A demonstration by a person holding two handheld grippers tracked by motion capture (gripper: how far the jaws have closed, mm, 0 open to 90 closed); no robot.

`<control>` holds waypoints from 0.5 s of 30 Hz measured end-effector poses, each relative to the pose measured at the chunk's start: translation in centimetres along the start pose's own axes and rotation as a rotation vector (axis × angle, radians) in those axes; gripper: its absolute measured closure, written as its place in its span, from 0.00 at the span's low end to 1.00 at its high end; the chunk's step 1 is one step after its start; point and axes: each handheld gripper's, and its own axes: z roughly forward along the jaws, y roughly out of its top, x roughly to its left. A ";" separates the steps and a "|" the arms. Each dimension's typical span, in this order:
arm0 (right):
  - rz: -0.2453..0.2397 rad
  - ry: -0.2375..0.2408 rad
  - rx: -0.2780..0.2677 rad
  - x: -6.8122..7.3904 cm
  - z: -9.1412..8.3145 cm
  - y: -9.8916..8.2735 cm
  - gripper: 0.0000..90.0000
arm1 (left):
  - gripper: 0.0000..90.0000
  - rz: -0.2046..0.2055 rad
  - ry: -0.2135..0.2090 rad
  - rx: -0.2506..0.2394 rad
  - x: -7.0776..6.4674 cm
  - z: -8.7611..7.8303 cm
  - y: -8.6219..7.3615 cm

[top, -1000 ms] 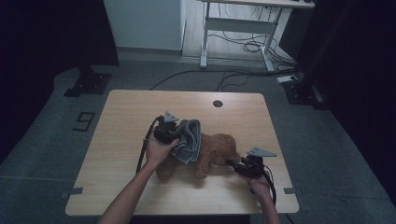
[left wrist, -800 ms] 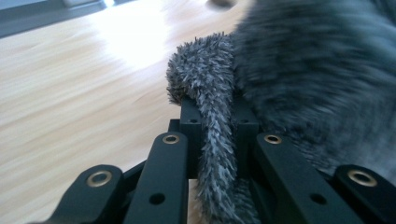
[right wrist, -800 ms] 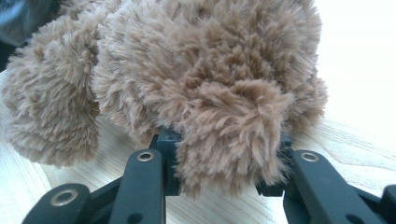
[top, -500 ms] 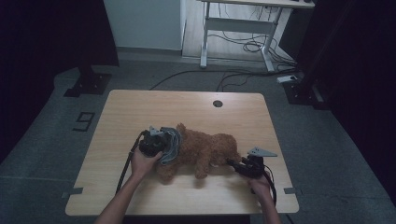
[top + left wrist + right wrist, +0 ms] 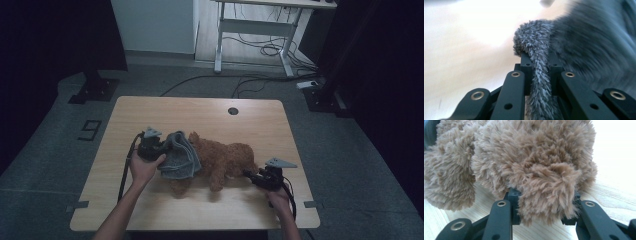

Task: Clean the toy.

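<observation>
On the light wooden table (image 5: 150,210), the left gripper (image 5: 537,67) pinches a limp grey fleece cloth (image 5: 579,42) by its edge. The right gripper (image 5: 544,202) is clamped on a soft brown plush toy dog's (image 5: 524,160) leg; both things look light and squashy, best held by folds or limbs.

Black fingers (image 5: 541,206) — clamped on plush dog (image 5: 524,162)

A single "9" (image 5: 90,130) stands on the floor (image 5: 60,150), just left of the table (image 5: 200,107) (in dark tape, seemingly); nothing else can be read.

Plush dog (image 5: 227,159) mid-table (image 5: 200,112); cloth (image 5: 180,157) over its left end; round hole (image 5: 232,110) behind dog.
</observation>
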 end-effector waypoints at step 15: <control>0.005 0.004 -0.010 0.1 -0.2 0.0 0.68 | 0.88 0.090 -0.040 0.144 -6.1 8.5 3.7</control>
